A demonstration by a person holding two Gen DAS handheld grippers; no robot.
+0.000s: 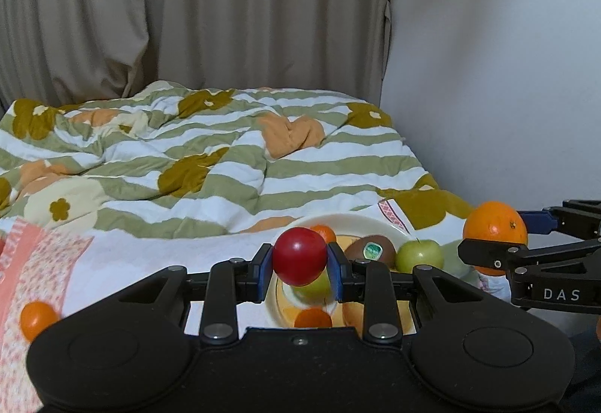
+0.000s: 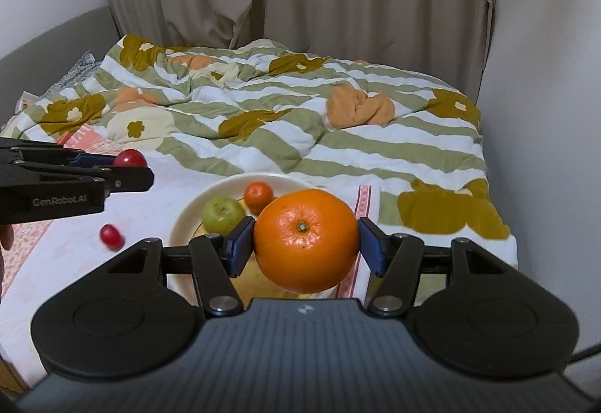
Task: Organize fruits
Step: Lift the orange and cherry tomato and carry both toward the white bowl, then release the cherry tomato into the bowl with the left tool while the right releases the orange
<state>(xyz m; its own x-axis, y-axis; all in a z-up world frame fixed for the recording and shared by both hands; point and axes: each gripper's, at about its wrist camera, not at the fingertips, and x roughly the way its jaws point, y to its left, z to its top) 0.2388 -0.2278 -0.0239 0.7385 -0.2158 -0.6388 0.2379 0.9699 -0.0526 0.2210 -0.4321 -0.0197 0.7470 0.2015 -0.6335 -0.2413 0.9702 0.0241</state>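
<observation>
Left wrist view shows a big bed [image 1: 210,165] with a striped flower blanket, and a pale plate [image 1: 360,221] sits on the near part of it. The plate already has some fruit: a green apple [image 1: 419,255], a kiwi [image 1: 370,250] with a sticker, and a small orange [image 1: 323,232] at the far side. The right gripper [image 2: 306,244] is clenched around a big orange [image 2: 306,240] and holds it in the air above the near side of the plate. The left gripper [image 1: 299,264] squeezes a red plum [image 1: 299,255] just over the plate too. Two fruits are not picked up yet, I think: a little orange [image 1: 37,319] far left on the pink cloth [image 1: 45,255], and a tiny red fruit [image 2: 111,236] left of the plate. So the job looks about half done.
</observation>
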